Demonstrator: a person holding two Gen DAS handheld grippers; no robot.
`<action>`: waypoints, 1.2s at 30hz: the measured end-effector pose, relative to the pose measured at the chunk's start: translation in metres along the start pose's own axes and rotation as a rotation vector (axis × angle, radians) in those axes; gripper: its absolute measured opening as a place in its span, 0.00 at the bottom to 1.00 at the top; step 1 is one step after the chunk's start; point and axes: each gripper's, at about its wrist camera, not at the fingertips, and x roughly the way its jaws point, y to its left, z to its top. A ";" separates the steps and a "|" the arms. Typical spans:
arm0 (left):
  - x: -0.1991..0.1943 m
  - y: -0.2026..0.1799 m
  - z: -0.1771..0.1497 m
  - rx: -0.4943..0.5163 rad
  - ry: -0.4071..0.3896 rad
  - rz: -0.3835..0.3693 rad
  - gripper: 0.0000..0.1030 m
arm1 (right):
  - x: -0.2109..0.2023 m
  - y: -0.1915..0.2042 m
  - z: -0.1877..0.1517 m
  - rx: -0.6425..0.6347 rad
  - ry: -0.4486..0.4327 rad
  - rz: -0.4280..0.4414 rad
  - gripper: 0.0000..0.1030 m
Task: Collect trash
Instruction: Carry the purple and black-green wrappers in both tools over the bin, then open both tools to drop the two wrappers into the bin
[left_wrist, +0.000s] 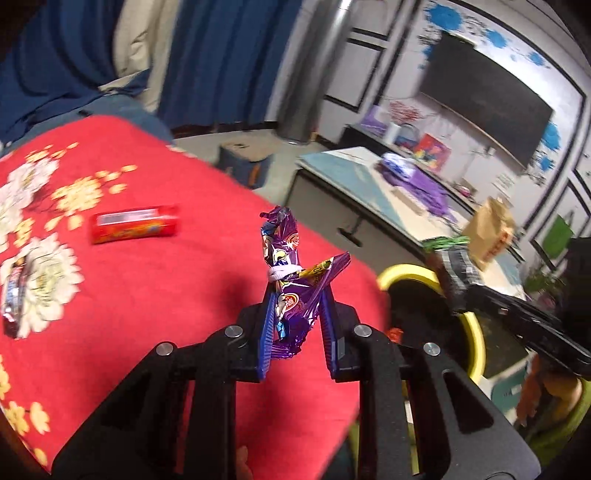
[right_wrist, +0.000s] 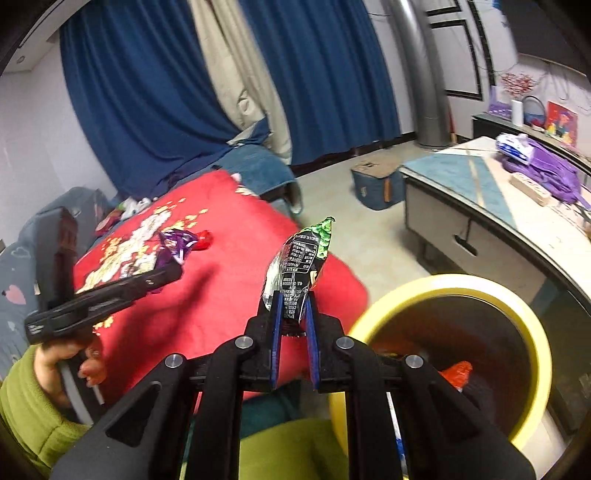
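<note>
Left gripper (left_wrist: 297, 295) pinches crumpled purple foil wrapper (left_wrist: 286, 280), raised above red floral blanket (left_wrist: 155, 288).

Right gripper (right_wrist: 293, 312) pinches black-green snack packet (right_wrist: 301, 269) near yellow-rimmed round bin (right_wrist: 517, 306).

Both loads likely staged for drop.

Red rectangular packet (left_wrist: 135, 224) remains on blanket.

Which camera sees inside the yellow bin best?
The right wrist view: the round yellow-rimmed bin shows its open mouth and dark inside with orange-red trash. The left wrist view catches only part of its rim, behind the gripper.
</note>
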 end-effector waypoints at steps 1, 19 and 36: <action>0.001 -0.006 0.000 0.010 0.004 -0.017 0.16 | -0.003 -0.004 -0.002 0.004 -0.002 -0.013 0.12; 0.038 -0.107 -0.021 0.211 0.095 -0.170 0.16 | -0.041 -0.081 -0.031 0.124 -0.006 -0.174 0.12; 0.084 -0.155 -0.038 0.332 0.191 -0.225 0.39 | -0.054 -0.139 -0.055 0.352 0.031 -0.264 0.46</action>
